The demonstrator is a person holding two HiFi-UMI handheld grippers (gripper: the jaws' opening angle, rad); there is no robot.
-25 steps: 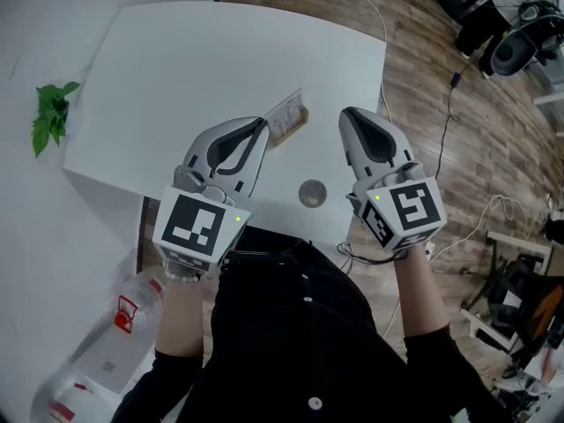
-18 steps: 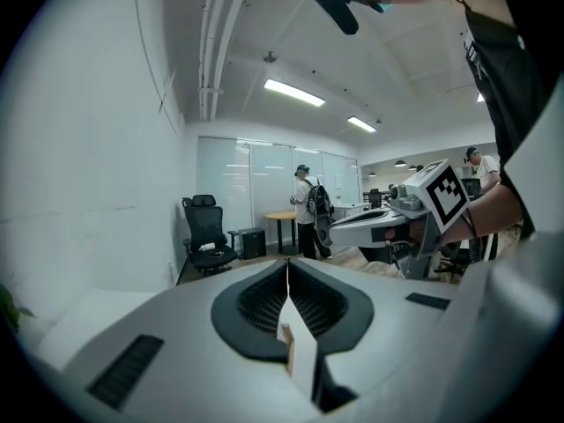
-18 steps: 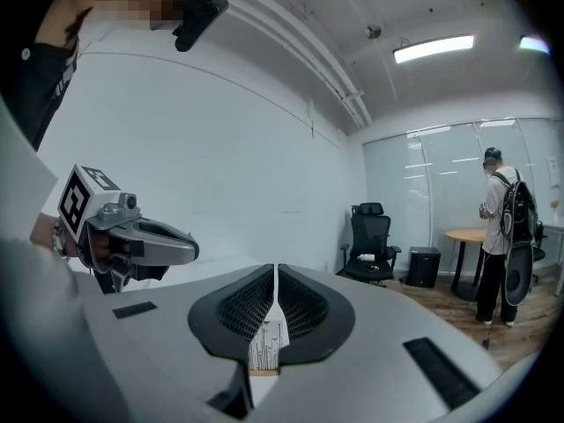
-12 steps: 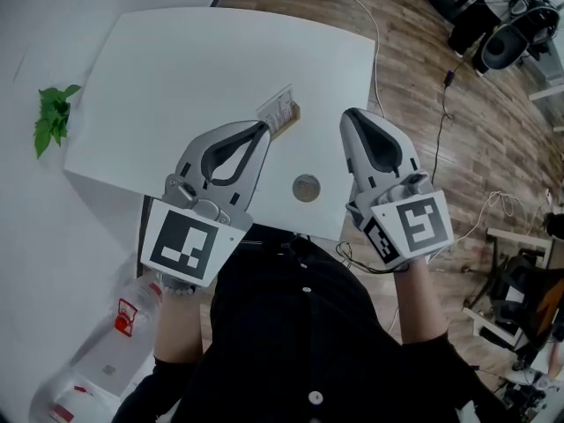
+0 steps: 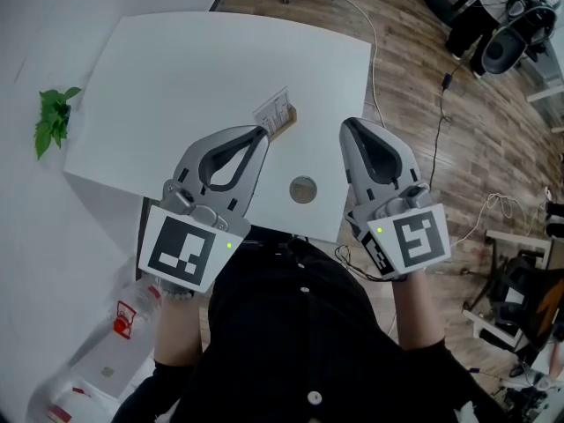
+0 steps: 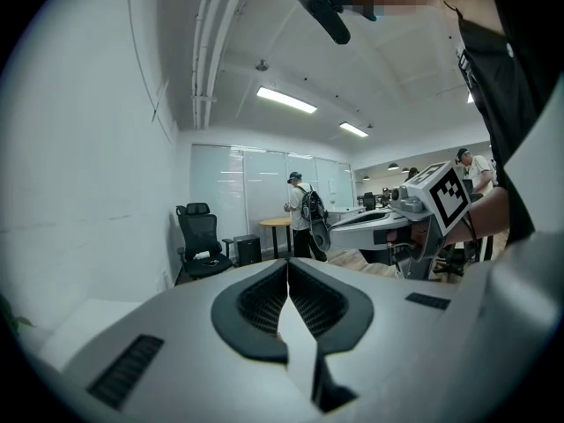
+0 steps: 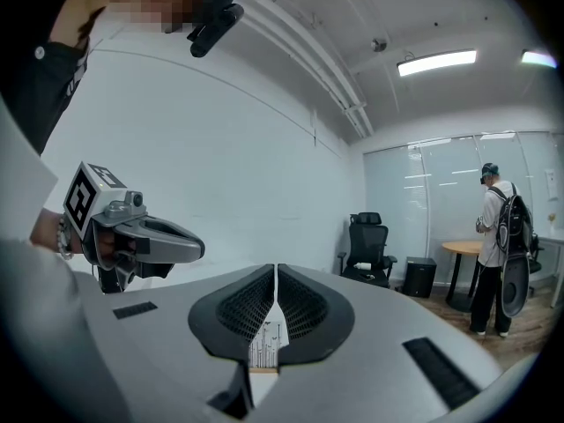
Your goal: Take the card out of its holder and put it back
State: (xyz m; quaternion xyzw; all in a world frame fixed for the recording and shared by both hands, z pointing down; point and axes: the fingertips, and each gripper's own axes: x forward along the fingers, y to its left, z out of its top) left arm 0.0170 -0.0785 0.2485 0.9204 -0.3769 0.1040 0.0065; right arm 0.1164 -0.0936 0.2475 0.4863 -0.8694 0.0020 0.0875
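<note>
The left tool (image 6: 288,271) fills the lower frame. Its two grey jaws are pressed together, black ribbed pads (image 6: 264,302) meeting, with nothing between them. At right, the right tool (image 6: 339,228) points leftward, its marker cube (image 6: 448,194) raised behind it. Beyond is an office: a black chair (image 6: 198,241) beside a white wall (image 6: 79,192), a person with a backpack (image 6: 304,211) standing at a round table (image 6: 273,225), and lit ceiling lights (image 6: 286,100).

I stand over a white counter (image 5: 203,69) with a small green plant (image 5: 51,117) just off to its left. The floor (image 5: 414,86) is brown wood planks. A plain white wall (image 6: 88,192) runs back to a black office chair (image 7: 368,249) with a low black box (image 7: 419,278) beside it. Near those, a round wooden table (image 7: 467,249) stands before tall glass panels (image 7: 432,192). Strip lights (image 6: 286,100) and pipes (image 6: 207,51) cross the white ceiling.
</note>
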